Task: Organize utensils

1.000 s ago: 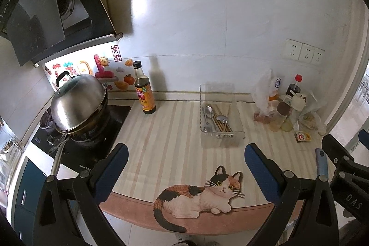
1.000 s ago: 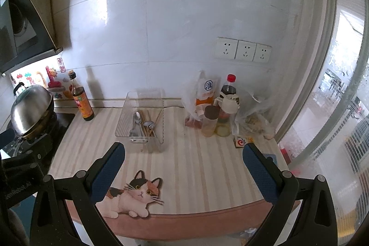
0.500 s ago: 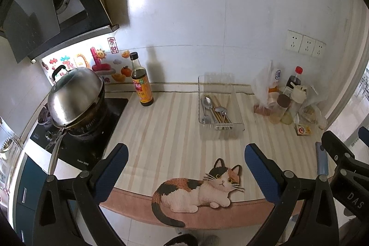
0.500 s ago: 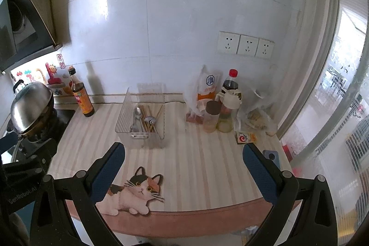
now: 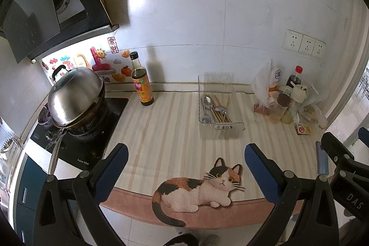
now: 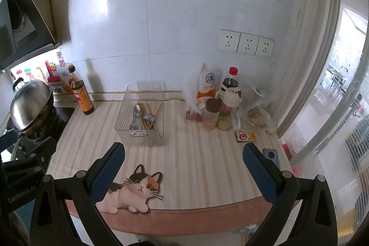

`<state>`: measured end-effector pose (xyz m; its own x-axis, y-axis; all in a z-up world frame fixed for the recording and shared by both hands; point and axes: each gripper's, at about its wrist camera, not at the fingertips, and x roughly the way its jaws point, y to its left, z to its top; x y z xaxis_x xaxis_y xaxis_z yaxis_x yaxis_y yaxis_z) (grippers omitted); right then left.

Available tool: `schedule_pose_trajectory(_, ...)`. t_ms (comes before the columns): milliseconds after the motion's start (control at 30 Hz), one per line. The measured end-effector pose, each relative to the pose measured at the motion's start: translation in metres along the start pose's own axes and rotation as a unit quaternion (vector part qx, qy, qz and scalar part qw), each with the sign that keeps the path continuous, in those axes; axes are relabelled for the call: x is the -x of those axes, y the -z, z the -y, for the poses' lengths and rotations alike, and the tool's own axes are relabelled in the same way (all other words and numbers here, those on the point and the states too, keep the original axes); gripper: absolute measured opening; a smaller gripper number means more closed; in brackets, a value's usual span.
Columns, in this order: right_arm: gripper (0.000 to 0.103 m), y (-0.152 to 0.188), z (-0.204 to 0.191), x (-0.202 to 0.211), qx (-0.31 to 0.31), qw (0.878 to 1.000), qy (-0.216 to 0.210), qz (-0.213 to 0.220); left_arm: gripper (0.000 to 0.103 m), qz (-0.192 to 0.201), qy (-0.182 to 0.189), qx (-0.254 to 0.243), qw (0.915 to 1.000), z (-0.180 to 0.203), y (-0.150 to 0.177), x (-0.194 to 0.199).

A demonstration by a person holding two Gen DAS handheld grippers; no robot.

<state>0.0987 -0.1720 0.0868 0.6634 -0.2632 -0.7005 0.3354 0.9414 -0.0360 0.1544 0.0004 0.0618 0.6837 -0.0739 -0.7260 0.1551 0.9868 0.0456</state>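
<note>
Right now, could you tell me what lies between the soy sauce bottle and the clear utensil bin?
Only bare striped mat lies between bottle and bin, in both views.

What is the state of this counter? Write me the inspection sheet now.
Surface: striped mat with a cat picture at the front edge.
Job's things: clear tray holding spoons and chopsticks.
Clutter: sauce bottle; jars, bottles and bags at the back right; small card; blue object near the right edge.
Tongs: left tongs and right tongs both open, empty, short of the tray.
Cables: nothing seen.
Surroundings: lidded wok on the stove, range hood, wall sockets, window at right.
</note>
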Motion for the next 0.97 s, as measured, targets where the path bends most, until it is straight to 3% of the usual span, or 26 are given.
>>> schedule_pose_trajectory(967,0.103,0.0036,-0.0009,0.0011,0.003,1.000,0.000,-0.001,0.103,0.003,-0.003,0.001,1.0000,-0.0008,0.0012,0.0029)
